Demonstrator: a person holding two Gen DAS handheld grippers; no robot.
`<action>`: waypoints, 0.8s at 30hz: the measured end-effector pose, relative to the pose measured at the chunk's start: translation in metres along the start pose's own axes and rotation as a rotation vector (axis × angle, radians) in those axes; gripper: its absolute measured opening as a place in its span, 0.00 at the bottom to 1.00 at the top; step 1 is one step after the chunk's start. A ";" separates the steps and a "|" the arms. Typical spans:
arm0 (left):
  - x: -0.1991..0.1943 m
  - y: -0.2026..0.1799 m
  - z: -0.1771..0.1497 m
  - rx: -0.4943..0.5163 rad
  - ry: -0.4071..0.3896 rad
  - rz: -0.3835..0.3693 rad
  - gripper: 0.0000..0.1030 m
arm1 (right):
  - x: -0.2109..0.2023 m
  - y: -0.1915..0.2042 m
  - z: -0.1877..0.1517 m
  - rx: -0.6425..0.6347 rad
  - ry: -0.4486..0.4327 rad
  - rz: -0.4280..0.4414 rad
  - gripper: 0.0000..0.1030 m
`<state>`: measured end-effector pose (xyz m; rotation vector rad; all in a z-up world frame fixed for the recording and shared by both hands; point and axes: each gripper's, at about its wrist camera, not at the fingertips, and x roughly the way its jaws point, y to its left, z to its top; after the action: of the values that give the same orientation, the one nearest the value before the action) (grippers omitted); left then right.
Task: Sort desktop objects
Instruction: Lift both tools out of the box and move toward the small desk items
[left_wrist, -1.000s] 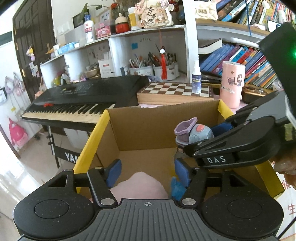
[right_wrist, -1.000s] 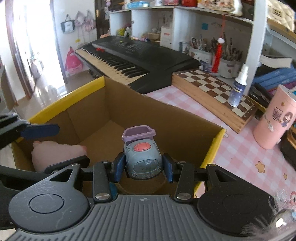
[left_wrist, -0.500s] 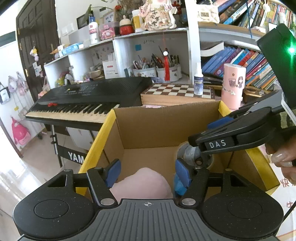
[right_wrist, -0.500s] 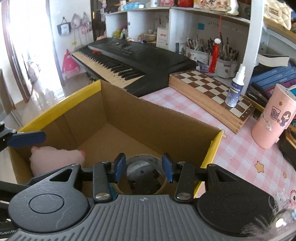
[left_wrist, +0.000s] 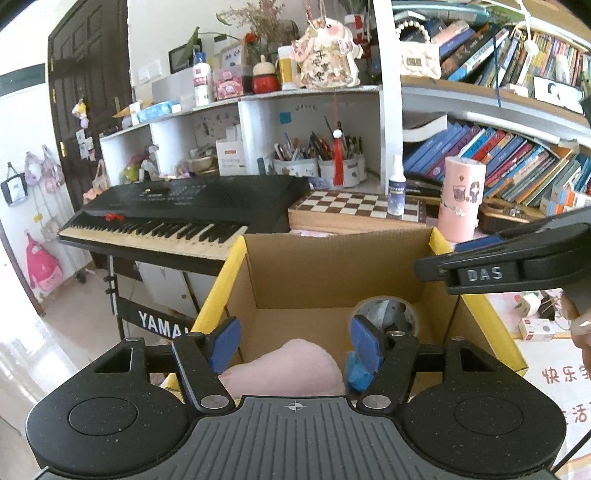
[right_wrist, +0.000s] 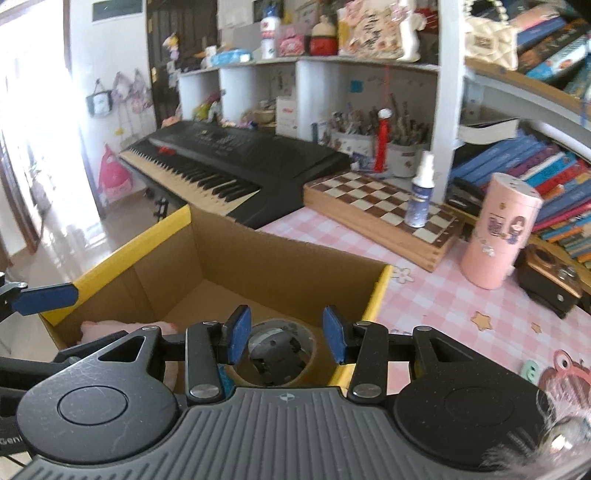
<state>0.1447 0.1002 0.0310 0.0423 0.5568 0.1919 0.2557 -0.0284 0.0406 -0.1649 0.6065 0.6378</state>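
Observation:
A cardboard box with yellow rims (left_wrist: 332, 273) (right_wrist: 258, 266) stands at the desk edge. Inside lie a pink plush toy (left_wrist: 291, 365) (right_wrist: 110, 328), a tape roll (left_wrist: 384, 314) (right_wrist: 306, 339) and a grey toy (right_wrist: 277, 350) that rests within the roll. My left gripper (left_wrist: 295, 343) is open and empty above the plush toy. My right gripper (right_wrist: 286, 334) is open and empty above the tape roll and grey toy; it shows from the side in the left wrist view (left_wrist: 517, 262).
A black keyboard (right_wrist: 229, 155) stands behind the box. A chessboard box (right_wrist: 380, 214) carries a spray bottle (right_wrist: 419, 195). A pink cylinder (right_wrist: 498, 236), a small camera (right_wrist: 550, 273) and bookshelves (left_wrist: 498, 162) are at the right on the pink checked desk (right_wrist: 443, 306).
My right gripper opened and dropped the grey toy into the tape roll in the box, then rose and drew back. My left gripper stayed open over the plush toy.

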 end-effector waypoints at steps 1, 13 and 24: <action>-0.002 0.001 -0.001 -0.003 -0.004 -0.001 0.65 | -0.004 0.000 -0.001 0.009 -0.007 -0.009 0.40; -0.028 0.013 -0.013 -0.030 -0.031 -0.028 0.70 | -0.052 0.003 -0.037 0.122 -0.048 -0.138 0.40; -0.059 0.026 -0.039 -0.038 -0.014 -0.064 0.71 | -0.089 0.033 -0.077 0.176 -0.028 -0.191 0.40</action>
<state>0.0709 0.1141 0.0308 -0.0108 0.5395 0.1393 0.1417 -0.0722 0.0303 -0.0477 0.6085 0.3991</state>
